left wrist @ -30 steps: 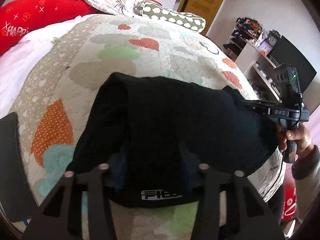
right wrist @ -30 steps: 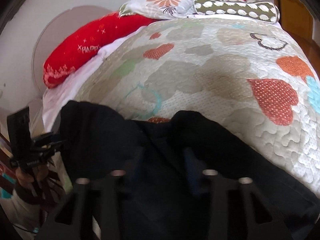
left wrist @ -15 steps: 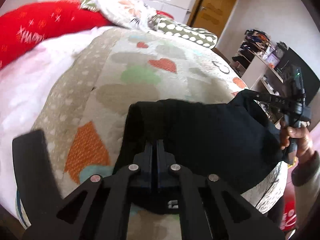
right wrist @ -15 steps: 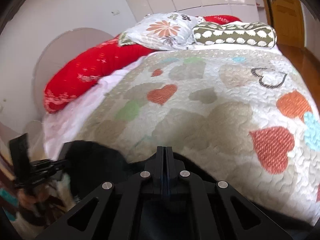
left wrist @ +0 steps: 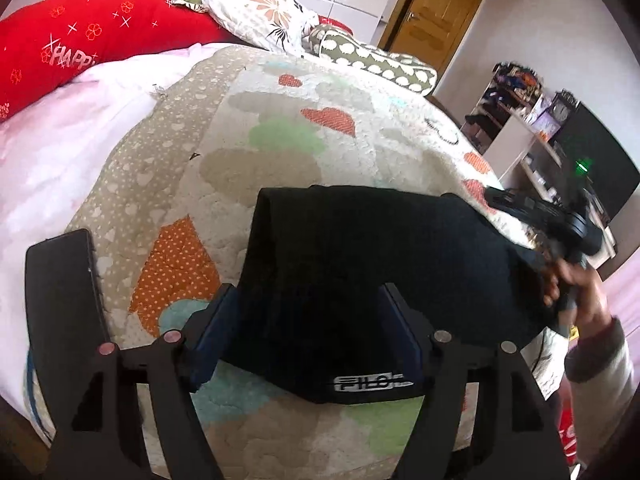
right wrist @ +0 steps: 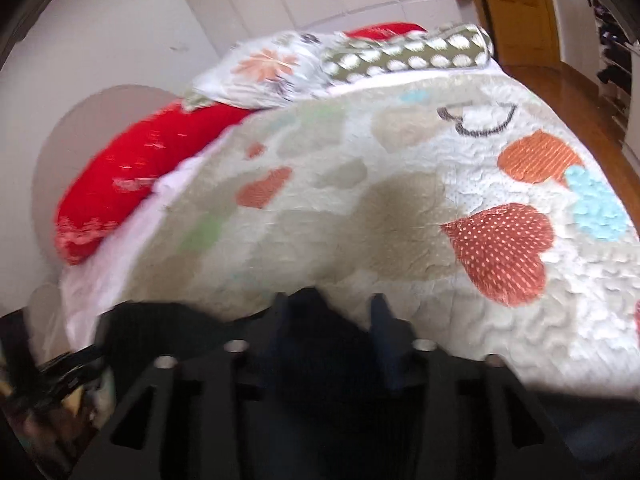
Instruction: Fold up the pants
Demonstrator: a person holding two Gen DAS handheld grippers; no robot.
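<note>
Black pants point(left wrist: 376, 276), one pair, lie folded into a compact block at the near edge of the bed, on the heart-patterned quilt point(left wrist: 280, 160), with a white logo at the hem nearest the left camera. Two grippers work them. The left gripper point(left wrist: 308, 300) has just been opening: its blue-padded fingers point(left wrist: 218, 320) stand apart on either side of the fabric without pressing it, where half a second ago they were closed together. The right gripper point(right wrist: 328, 316), blurred, has also just been opening; its fingers are parted with a dark fold of the pants between them, and whether the pads press it cannot be told. From the left view a hand point(left wrist: 576, 284) holds that gripper at the pants' right end. A dark flat object point(left wrist: 60, 292) lies at the bed's near left edge. Farther off, three pillows line the far edge: one red point(left wrist: 80, 44), one floral point(left wrist: 256, 8), one polka-dotted point(left wrist: 380, 64).
</note>
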